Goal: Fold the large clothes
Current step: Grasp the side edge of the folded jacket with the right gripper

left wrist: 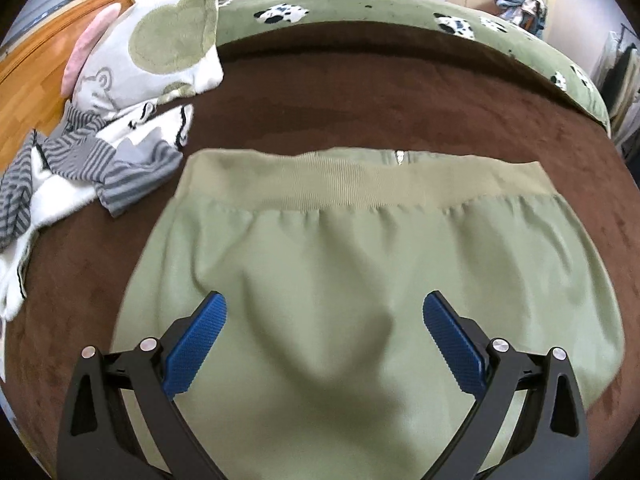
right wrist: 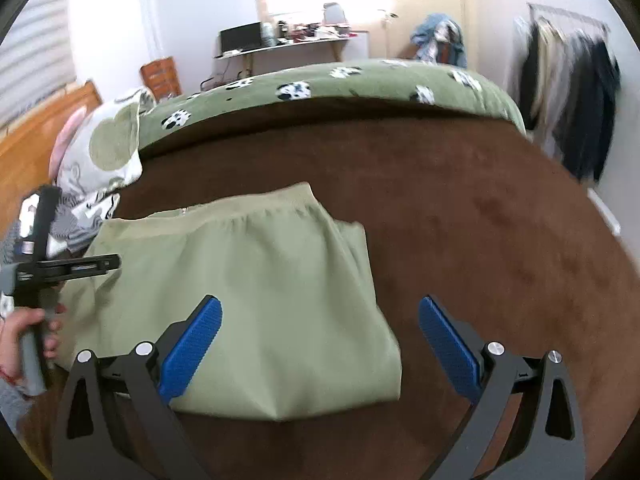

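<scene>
A folded light green garment with a ribbed waistband and a small zipper lies flat on the brown bed cover. My left gripper is open and empty, hovering over the garment's middle. In the right wrist view the garment lies left of centre, its right folded edge and near corner showing. My right gripper is open and empty above that near right corner, one blue pad over the cloth. The left gripper's body and a hand show at the far left.
A pile of grey striped and white clothes and a green-and-white pillow lie left of the garment. A green patterned blanket runs along the bed's far edge. A clothes rack stands on the right, a desk behind.
</scene>
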`<state>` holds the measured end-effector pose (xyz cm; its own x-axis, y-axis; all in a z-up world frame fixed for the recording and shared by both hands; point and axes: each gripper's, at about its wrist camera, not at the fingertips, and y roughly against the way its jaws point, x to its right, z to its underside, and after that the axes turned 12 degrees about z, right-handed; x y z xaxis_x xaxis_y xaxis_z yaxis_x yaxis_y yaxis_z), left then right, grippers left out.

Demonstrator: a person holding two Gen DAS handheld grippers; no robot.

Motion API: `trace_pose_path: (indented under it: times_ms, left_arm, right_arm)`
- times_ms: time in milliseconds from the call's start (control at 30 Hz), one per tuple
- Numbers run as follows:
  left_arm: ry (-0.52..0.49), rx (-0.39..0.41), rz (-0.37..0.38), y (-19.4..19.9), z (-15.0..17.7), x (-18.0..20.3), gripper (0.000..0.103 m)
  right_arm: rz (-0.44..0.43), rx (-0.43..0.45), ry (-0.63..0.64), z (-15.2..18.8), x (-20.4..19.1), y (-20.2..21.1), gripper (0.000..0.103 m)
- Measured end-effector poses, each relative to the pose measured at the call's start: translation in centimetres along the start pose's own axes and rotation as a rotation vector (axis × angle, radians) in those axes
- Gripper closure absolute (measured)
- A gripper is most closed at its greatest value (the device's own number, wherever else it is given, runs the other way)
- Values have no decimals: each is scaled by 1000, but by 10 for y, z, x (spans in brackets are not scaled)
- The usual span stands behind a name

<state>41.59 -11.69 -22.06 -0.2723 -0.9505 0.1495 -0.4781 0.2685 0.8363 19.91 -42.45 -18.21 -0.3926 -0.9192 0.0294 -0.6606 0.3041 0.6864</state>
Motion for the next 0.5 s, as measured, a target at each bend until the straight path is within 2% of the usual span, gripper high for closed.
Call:
trace_pose_path:
  times_ms: [133,267,500]
  left_arm:
    - [17,-61,-8,-35,16,1,6]
    - [-20,-26,-30,-47,31,6,5]
    - [4,-26,17,-55,31,-3,5]
  right_arm:
    - [-4,-52,-67,33,10,-14,6]
    - [-25,-85,-137,57,17,-23,6]
    - [-128,-149,-332,76,28,-45,6]
